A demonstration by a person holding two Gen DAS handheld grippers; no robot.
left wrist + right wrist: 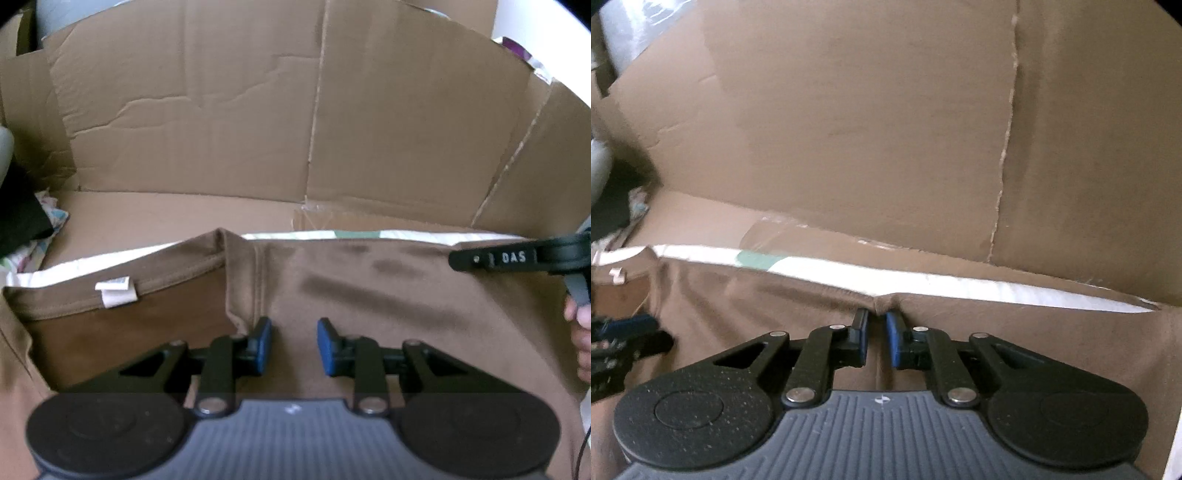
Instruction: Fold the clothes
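Left wrist view: my left gripper (294, 345) hangs with its blue pads apart, nothing pinched, over the brown cotton T-shirt (369, 295) spread flat, its white neck label (117, 291) beyond. My right gripper (876, 341), jaws slightly parted, sits at the shirt's far hem, a small fabric pucker just ahead. Behind stands the creased cardboard wall (221, 110).
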